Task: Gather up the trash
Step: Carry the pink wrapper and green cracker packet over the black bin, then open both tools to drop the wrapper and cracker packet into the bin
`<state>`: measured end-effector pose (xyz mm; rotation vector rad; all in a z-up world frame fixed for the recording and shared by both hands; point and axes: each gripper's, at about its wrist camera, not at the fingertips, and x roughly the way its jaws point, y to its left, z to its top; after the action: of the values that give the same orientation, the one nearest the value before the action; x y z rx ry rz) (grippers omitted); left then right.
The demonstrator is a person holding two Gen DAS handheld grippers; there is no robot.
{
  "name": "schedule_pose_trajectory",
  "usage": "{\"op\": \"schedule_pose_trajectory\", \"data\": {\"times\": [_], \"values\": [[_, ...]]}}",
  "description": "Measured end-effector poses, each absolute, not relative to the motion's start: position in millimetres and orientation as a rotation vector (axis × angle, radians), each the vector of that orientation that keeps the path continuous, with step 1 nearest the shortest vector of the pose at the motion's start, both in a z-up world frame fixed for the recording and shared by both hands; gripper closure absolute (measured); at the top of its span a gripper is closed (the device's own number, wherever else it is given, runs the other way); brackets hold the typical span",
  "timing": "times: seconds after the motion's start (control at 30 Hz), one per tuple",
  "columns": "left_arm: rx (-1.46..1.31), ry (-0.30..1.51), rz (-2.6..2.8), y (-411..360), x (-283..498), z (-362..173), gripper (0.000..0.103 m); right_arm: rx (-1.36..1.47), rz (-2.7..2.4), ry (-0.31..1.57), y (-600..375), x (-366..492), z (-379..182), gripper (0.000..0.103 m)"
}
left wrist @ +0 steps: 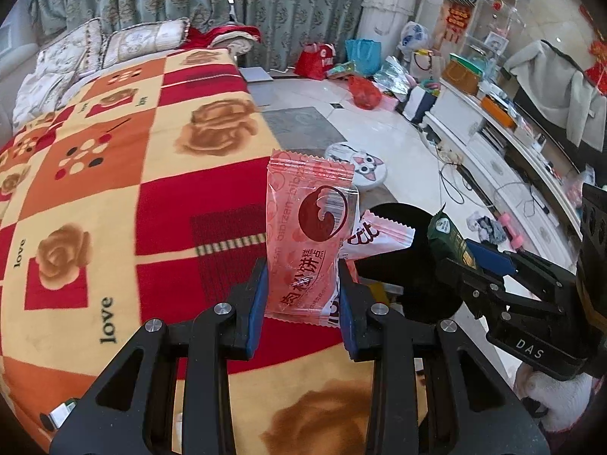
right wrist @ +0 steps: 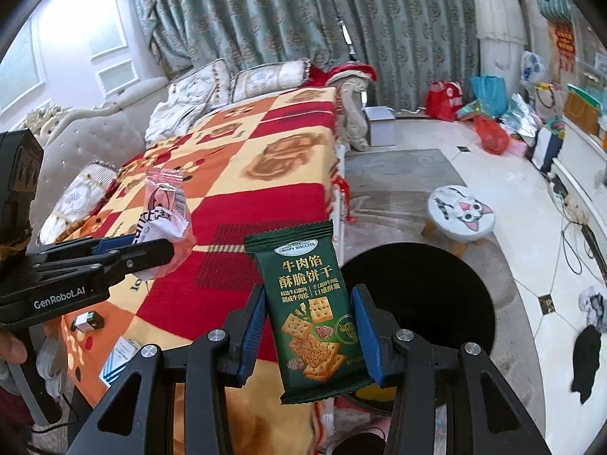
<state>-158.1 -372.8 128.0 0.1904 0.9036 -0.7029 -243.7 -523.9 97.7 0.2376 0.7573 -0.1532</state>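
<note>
My left gripper [left wrist: 302, 295] has its fingers [left wrist: 257, 299] clamped on a pink snack wrapper [left wrist: 303, 235], held upright above the edge of the checkered blanket [left wrist: 114, 174] on the sofa. A second pink-white wrapper [left wrist: 379, 237] sticks out just behind it. My right gripper [right wrist: 309, 335] has its fingers [right wrist: 366, 326] clamped on a green biscuit packet [right wrist: 307, 314], upright too, near the black round bin [right wrist: 436, 292] on the floor. A cat-face stool [right wrist: 461, 212] stands beyond the bin. A small box [right wrist: 88, 320] lies on the blanket.
</note>
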Motion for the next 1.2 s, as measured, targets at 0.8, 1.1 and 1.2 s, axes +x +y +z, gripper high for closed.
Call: {"op": "schedule_pose_trajectory", "data": {"times": [0.8,1.1,1.2], "values": [[0.274,0.98,-0.77,-462,-166,95,0.072,0.355,-0.25,0.795,-592,-269,69,0.059],[0.25,1.057,-0.778,-481,-156,75,0.072,0.39,-0.265,0.817,-607,-262,55,0.059],[0.232,1.103,-0.784,-486,-152,68,0.071,0.407,-0.278,0.818,-611,-259,50,0.059]]}}
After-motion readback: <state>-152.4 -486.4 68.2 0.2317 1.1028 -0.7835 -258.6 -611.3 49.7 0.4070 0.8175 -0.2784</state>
